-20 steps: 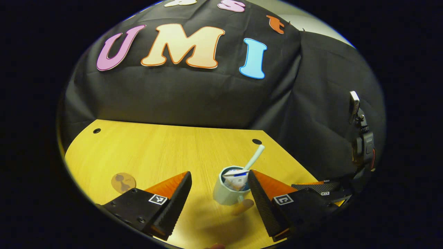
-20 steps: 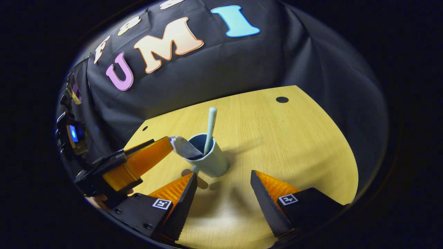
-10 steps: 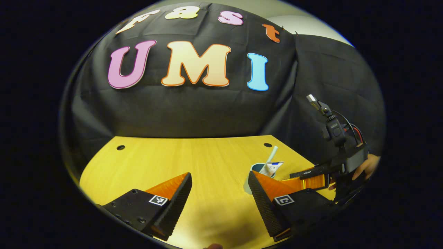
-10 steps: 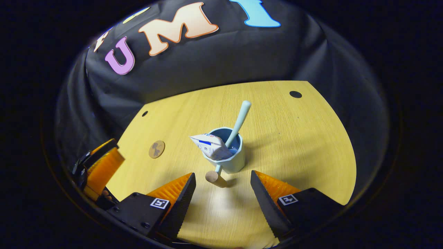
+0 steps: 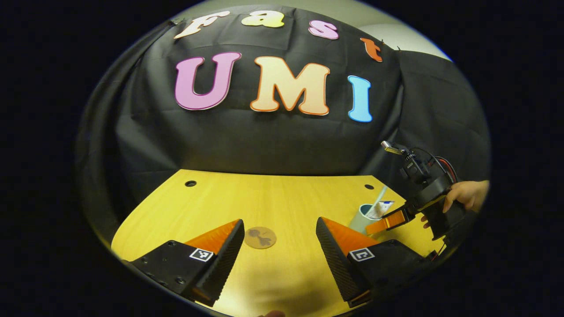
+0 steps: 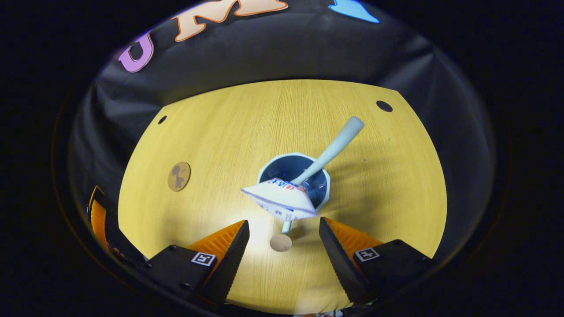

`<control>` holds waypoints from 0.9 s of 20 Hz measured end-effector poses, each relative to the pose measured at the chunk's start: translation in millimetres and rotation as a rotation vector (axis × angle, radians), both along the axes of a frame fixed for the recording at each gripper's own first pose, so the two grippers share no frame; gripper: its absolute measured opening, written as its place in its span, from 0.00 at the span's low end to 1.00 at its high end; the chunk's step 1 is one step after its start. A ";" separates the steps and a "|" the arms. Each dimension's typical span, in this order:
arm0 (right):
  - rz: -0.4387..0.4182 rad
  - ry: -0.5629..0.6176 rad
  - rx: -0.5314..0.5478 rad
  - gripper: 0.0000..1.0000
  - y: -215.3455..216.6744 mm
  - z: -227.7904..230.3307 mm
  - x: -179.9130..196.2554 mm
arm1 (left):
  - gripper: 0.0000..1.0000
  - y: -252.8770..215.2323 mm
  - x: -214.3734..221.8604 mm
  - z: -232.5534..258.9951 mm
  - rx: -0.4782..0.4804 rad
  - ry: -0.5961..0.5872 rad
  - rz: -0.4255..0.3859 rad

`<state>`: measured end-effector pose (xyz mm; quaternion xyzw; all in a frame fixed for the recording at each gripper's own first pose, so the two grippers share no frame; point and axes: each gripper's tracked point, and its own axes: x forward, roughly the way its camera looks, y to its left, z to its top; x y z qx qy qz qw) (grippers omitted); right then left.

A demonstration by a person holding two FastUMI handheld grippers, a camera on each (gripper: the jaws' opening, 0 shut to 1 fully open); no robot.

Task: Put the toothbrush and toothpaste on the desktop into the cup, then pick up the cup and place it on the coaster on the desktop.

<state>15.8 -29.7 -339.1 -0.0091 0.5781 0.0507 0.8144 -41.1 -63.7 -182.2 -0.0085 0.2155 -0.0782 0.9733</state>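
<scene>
While parted, claws (image 6: 284, 246) above cup (image 6: 294, 176)

The pale blue cup (image 6: 294, 176) stood upright on the wooden desktop (image 6: 379, 176), holding the slanted light toothbrush (image 6: 330, 149) and white toothpaste tube (image 6: 280, 200), with a stick-like handle, apparently its own, while the round brown coaster (image 6: 179, 176) lay well apart.

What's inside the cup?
The cup holds the toothbrush, leaning out over the rim, and the toothpaste, its flat end sticking out. Their lower ends and the cup's bottom are hidden.
</scene>
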 end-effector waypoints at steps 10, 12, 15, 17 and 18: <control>0.006 0.189 0.001 0.81 5.9 -31.1 -9.7 | 0.95 56.5 -11.1 -0.7 0.016 -0.004 0.103; 0.008 0.196 -0.011 0.70 2.7 -33.4 -11.2 | 0.95 58.9 -11.0 -2.5 0.022 -0.001 0.106; 0.019 0.208 -0.023 0.53 -1.0 -36.1 -12.9 | 0.95 60.3 -9.3 -2.2 0.024 0.002 0.108; 0.057 0.210 -0.042 0.47 -5.4 -36.3 -12.1 | 0.95 57.9 -8.5 -4.2 0.019 0.007 0.106; 0.079 0.197 -0.057 0.44 -5.5 -35.3 -10.7 | 0.95 57.4 -8.3 -4.8 0.017 0.009 0.104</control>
